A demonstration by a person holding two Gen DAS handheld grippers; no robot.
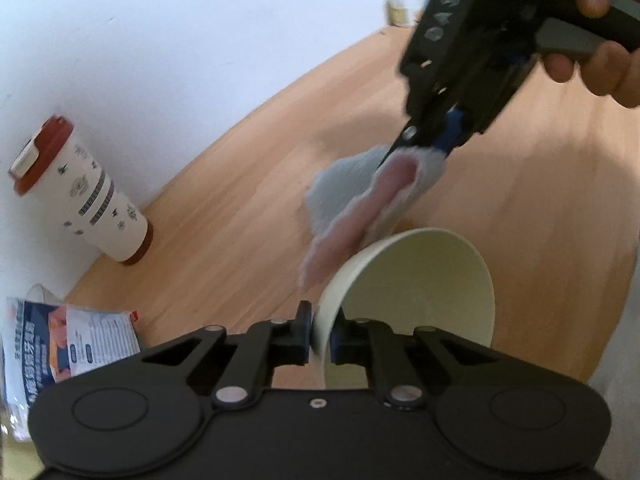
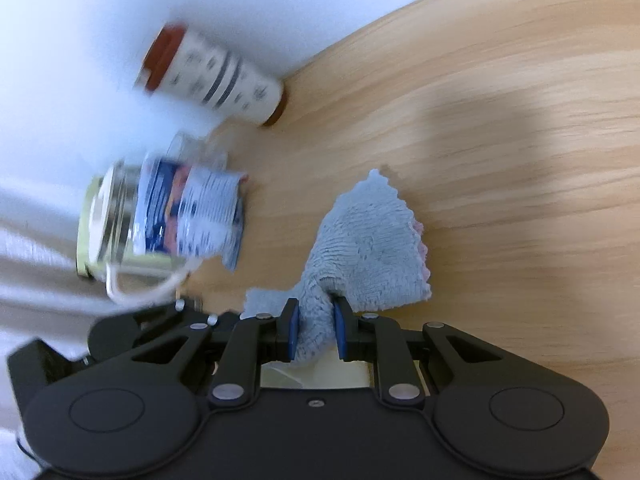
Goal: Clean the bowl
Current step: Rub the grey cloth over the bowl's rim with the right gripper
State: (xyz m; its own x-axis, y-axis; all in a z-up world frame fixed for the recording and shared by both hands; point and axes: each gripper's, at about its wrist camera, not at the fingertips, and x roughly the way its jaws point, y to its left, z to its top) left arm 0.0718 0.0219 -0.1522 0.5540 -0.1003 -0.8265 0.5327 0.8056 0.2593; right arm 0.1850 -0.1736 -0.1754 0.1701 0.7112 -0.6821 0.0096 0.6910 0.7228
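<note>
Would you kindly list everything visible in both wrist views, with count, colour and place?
bowl: one, cream, tilted, rim pinched by left tool
cloth: one, light blue with pink side, hanging from right tool
tumbler: one, white patterned, red-brown lid, by wall
packet: one, blue and white, table edge
glass jar: one, clear, behind packet
small jar: one, pale, far by wall
table: one, light wood
left tool: black, shut on bowl
right tool: black, shut on cloth
hand: one, holding right tool
</note>
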